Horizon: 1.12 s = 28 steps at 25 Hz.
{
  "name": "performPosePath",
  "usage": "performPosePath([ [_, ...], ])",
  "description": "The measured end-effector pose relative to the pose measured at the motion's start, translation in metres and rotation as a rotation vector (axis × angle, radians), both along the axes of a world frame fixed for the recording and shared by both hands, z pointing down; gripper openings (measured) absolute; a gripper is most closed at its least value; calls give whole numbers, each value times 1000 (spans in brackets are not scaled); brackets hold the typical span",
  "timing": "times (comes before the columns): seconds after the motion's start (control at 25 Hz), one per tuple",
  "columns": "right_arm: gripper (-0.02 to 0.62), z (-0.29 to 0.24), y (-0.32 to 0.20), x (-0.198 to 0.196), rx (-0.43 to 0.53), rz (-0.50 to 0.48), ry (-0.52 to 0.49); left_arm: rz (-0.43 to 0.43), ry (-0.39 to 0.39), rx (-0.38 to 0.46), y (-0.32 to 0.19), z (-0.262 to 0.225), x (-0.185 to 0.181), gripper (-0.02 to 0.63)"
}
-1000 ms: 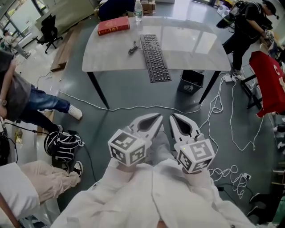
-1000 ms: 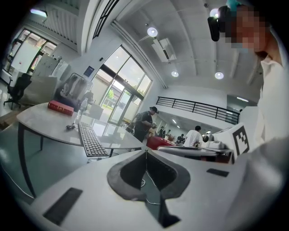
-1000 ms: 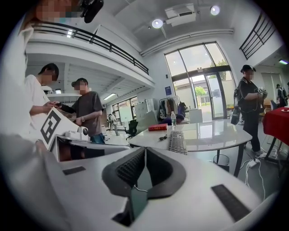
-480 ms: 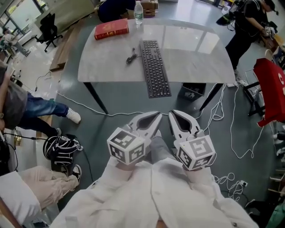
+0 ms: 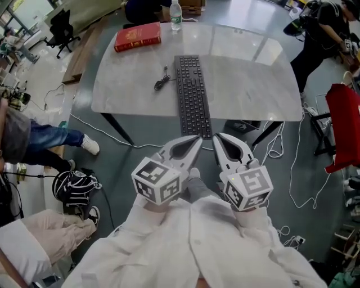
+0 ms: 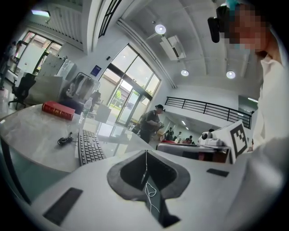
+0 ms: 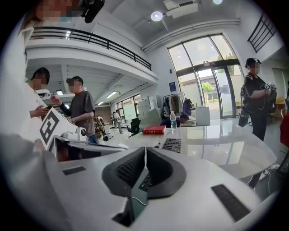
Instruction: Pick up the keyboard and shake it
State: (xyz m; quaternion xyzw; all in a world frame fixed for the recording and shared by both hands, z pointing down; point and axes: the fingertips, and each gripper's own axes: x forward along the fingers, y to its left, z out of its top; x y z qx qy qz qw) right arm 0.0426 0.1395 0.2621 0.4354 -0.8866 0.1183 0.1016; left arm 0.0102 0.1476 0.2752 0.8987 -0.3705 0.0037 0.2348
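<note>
A black keyboard (image 5: 193, 94) lies lengthwise on the pale marble table (image 5: 253, 79), its near end at the table's front edge. It also shows in the left gripper view as the keyboard (image 6: 88, 146) and in the right gripper view as the keyboard (image 7: 172, 144). My left gripper (image 5: 196, 139) and right gripper (image 5: 216, 136) are held side by side just short of the table's near edge, tips close to the keyboard's near end. Both are shut with nothing between the jaws.
A red book (image 5: 137, 36), a water bottle (image 5: 176, 14) and a coiled black cable (image 5: 161, 82) lie on the table's far left. A black bin (image 5: 243, 125) stands under the table. White cables (image 5: 292, 163) trail on the floor at right. People stand around; a backpack (image 5: 76, 183) sits left.
Both grippers have moved forward together toward the table; the keyboard's near end now lies just beyond their tips. The jaws stayed shut.
</note>
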Motion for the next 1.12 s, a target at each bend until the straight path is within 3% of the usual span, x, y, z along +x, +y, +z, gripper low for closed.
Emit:
performPosePath([
  [0.44, 32, 8, -67, -3, -14, -111, 18, -102, 5, 7, -72, 1, -2, 14],
  [0.64, 32, 16, -81, 3, -33, -113, 10, -143, 3, -20, -83, 10, -10, 14],
  [1.12, 32, 32, -89, 0, -89, -88, -5, -130, -11, -67, -98, 24, -16, 14],
])
